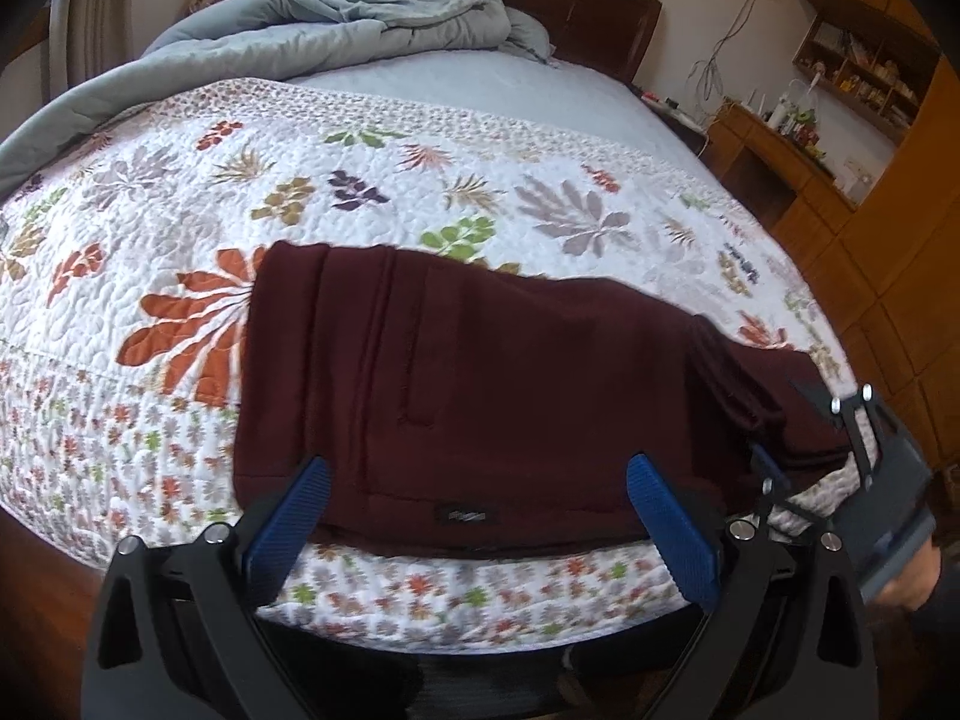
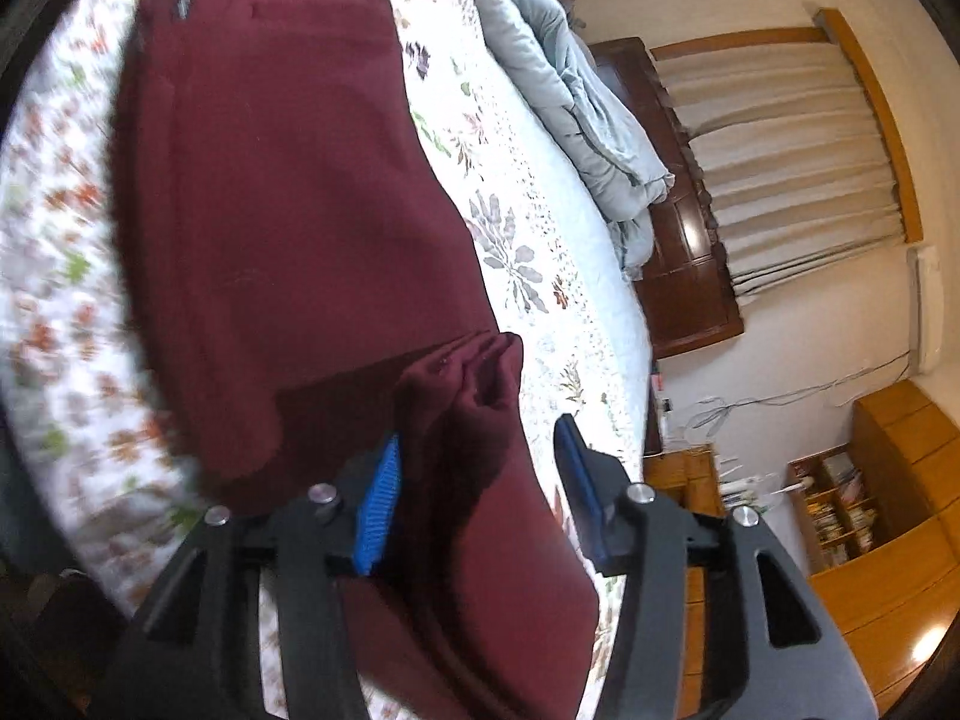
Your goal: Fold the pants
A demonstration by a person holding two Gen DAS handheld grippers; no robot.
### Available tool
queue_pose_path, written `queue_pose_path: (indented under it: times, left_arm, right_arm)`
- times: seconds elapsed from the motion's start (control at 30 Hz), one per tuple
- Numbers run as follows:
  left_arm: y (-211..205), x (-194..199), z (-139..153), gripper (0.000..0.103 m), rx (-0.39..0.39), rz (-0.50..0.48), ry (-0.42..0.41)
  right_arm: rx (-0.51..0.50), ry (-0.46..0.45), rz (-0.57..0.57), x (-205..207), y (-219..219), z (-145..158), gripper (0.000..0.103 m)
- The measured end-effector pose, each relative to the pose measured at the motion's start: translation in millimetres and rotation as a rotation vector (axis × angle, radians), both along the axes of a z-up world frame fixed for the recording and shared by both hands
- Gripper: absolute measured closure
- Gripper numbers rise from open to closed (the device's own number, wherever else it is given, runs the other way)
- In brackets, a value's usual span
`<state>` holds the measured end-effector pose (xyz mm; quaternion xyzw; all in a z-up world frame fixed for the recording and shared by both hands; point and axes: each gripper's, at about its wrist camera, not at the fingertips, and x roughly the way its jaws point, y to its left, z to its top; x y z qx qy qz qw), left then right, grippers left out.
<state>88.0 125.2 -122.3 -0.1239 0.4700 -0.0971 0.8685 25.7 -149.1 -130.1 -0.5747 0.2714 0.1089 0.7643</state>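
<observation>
Dark maroon pants (image 1: 480,372) lie folded on the flowered quilt (image 1: 180,192), close to the bed's near edge, with a small label by the hem facing me. My left gripper (image 1: 477,480) hovers over that near edge, open wide, with nothing pressed between its blue pads (image 1: 312,483). At the pants' right end my right gripper (image 1: 786,426) reaches in. In the right wrist view the pants (image 2: 270,180) stretch away, and a bunched fold (image 2: 474,396) rises between the fingers of the right gripper (image 2: 480,456). Its jaws stand apart, and white quilt shows between the fold and the right-hand pad (image 2: 579,468).
A grey-blue duvet (image 1: 360,18) is bunched against the dark wooden headboard (image 1: 588,6). A wooden desk and shelves (image 1: 840,90) stand beyond the bed's right side. Curtains (image 2: 780,150) hang behind the headboard. The quilt drops off at the near bed edge (image 1: 450,606).
</observation>
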Motion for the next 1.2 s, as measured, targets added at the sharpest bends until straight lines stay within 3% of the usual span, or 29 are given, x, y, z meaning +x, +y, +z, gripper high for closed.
queue_pose_path:
  times: [0.07,0.13,0.17,0.27,0.33,0.4,0.5,0.57,0.67,0.73,0.8,0.87,1.0,1.17,1.2]
  left_arm:
    - [-9.2,3.4,7.8,0.004,-0.052,-0.014,-0.023]
    - [-20.8,6.8,15.0,0.004,-0.124,-0.041,-0.049]
    - [-28.3,9.1,17.8,0.004,-0.177,-0.063,-0.063]
    - [-59.5,22.5,19.4,0.004,-0.378,-0.154,-0.091]
    - [-87.5,38.6,12.7,0.004,-0.495,-0.206,-0.078]
    - [-114.4,51.3,5.7,0.004,-0.554,-0.250,-0.059]
    - [-147.6,64.1,-12.5,0.004,-0.635,-0.305,-0.001]
    - [-161.9,67.1,-25.3,0.004,-0.664,-0.327,0.028]
    - [-174.3,69.5,-45.3,0.004,-0.695,-0.330,0.076]
    - [-181.7,70.8,-60.2,0.004,-0.682,-0.317,0.124]
    - [-184.2,70.0,-72.8,0.004,-0.669,-0.306,0.157]
    - [-183.8,68.9,-78.2,0.004,-0.666,-0.300,0.159]
    - [-183.4,65.0,-82.8,0.004,-0.659,-0.291,0.145]
    - [-181.4,61.4,-85.7,0.004,-0.663,-0.279,0.115]
    - [-182.0,61.0,-85.9,0.004,-0.666,-0.276,0.112]
  right_arm:
    - [0.090,0.054,-0.021,-7.2,-5.7,21.1,0.054]
    - [0.279,0.140,-0.126,-3.2,-32.0,57.6,0.054]
    - [0.411,0.189,-0.217,6.4,-57.8,80.0,0.055]
    - [0.677,0.242,-0.455,36.3,-136.8,111.8,0.063]
    - [0.867,0.306,-0.632,59.1,-204.5,113.1,0.074]
    - [1.064,0.414,-0.743,74.5,-260.4,101.3,0.078]
    - [1.264,0.539,-0.794,81.9,-294.8,78.2,0.080]
    - [1.322,0.616,-0.788,82.2,-298.1,60.2,0.080]
    - [1.318,0.676,-0.819,74.0,-306.2,33.4,0.088]
    - [1.313,0.694,-0.836,74.3,-312.8,19.6,0.100]
    - [1.328,0.713,-0.833,72.3,-320.7,14.1,0.102]
    - [1.324,0.739,-0.821,74.7,-320.8,15.6,0.101]
    - [1.405,0.732,-0.758,94.5,-331.0,38.5,0.085]
    - [1.510,0.728,-0.775,149.0,-347.9,29.6,0.085]
    - [1.521,0.751,-0.797,158.0,-351.5,20.3,0.089]
